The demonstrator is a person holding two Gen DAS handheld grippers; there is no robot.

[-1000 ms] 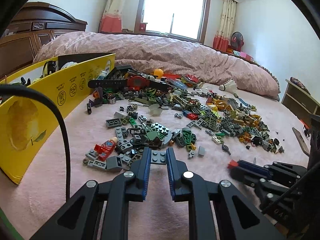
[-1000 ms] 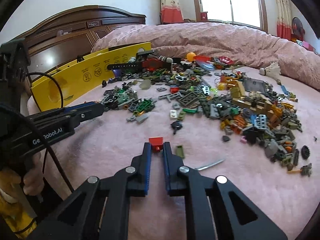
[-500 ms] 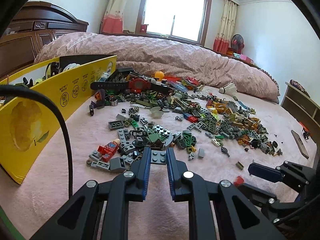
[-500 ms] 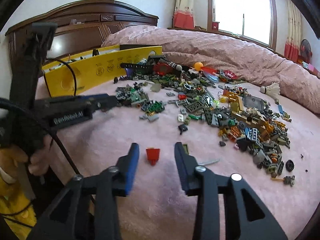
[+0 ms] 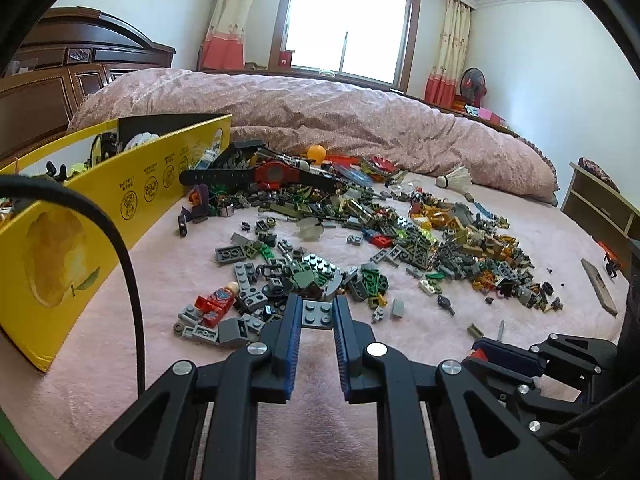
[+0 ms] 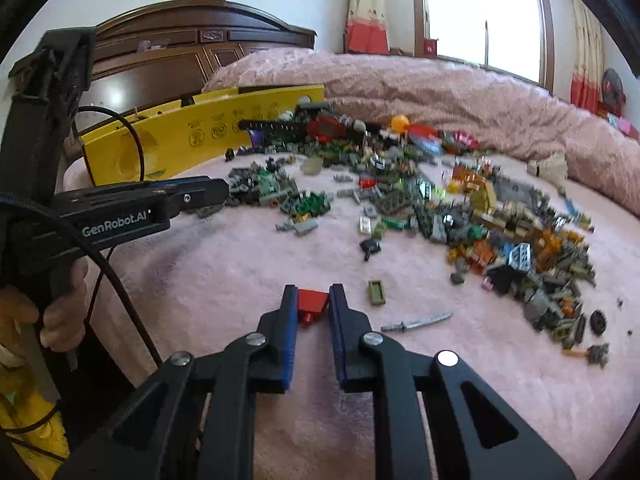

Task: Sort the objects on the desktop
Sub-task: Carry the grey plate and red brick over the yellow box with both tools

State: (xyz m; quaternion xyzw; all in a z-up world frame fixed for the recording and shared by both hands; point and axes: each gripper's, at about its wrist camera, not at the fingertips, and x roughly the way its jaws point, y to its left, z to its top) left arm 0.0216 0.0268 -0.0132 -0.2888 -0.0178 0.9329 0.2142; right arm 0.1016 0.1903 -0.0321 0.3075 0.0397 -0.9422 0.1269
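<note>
Gripping a red brick point(image 6: 311, 306), the right gripper point(image 6: 313, 309) has both blue pads against its sides, low over the pink blanket point(image 6: 224, 264). Left gripper point(image 5: 317, 314) is likewise closed on a grey 2x2 plate point(image 5: 317, 314), at the near edge of the brick pile point(image 5: 360, 236). Just right of the red brick lie an olive tile point(image 6: 377, 292) and a small grey toy sword point(image 6: 416, 322), both flat on the blanket. Left of the grey plate, a red minifigure point(image 5: 216, 300) lies among grey pieces. Beyond the pile, a black-and-red watch point(image 5: 264, 174) rests across the far bricks, with an orange ball point(image 5: 316, 153) behind it. A yellow cardboard box point(image 5: 92, 216) stands along the pile's left side. A shuttlecock point(image 5: 456, 179) sits at the far right, near the bunched quilt point(image 5: 320, 116).
</note>
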